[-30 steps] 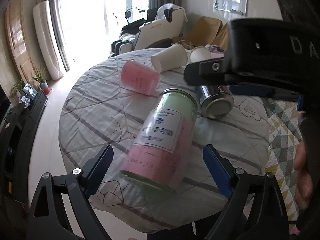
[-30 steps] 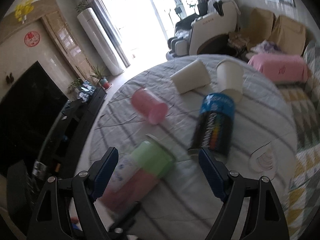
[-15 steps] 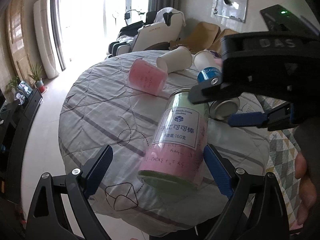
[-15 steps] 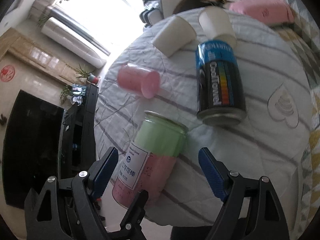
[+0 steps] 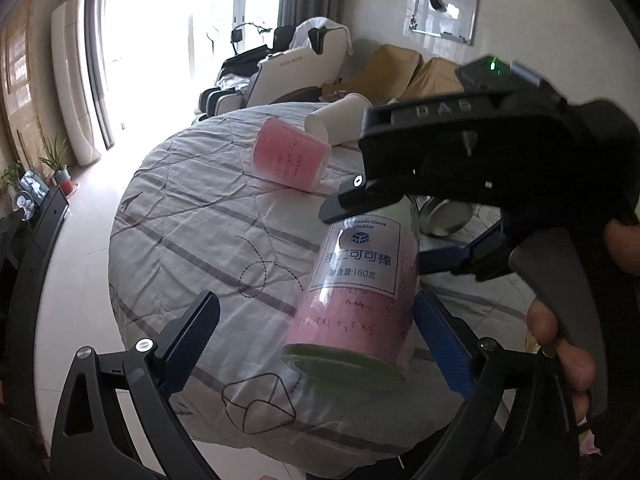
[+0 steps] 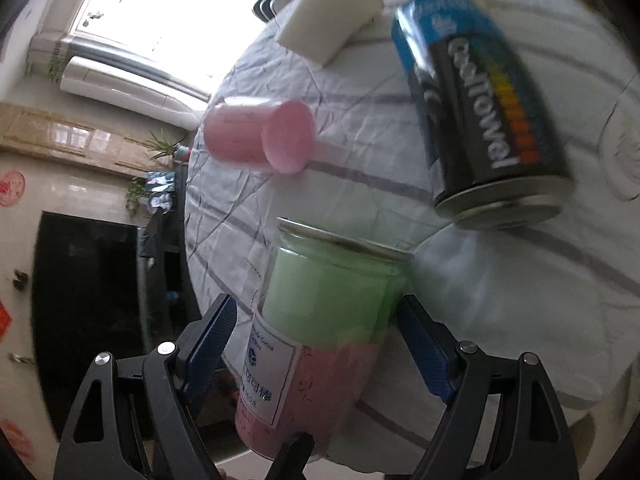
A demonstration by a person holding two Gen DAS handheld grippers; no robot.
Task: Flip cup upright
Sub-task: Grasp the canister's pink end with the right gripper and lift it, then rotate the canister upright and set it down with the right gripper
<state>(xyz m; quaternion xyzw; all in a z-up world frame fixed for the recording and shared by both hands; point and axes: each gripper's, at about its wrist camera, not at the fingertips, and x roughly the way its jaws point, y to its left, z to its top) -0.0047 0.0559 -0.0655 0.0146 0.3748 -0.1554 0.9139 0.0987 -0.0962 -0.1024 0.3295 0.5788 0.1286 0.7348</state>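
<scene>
Left wrist view: my left gripper (image 5: 320, 336) gapes wide, the pink-and-green jar (image 5: 362, 292) between its fingers, with only the right finger near it.
Right wrist view: my right gripper (image 6: 320, 344) straddles the jar (image 6: 320, 320); jaws spread, contact unclear.
Jar: tilted on the striped tablecloth (image 5: 192, 216).
Pink cup (image 6: 260, 138): on its side, beyond the jar.
White cup (image 6: 328, 14): lying farther back.
Blue-black can (image 6: 484, 108): lying on the right.

Sunlit window (image 5: 160, 40), massage chair (image 5: 288, 68)
</scene>
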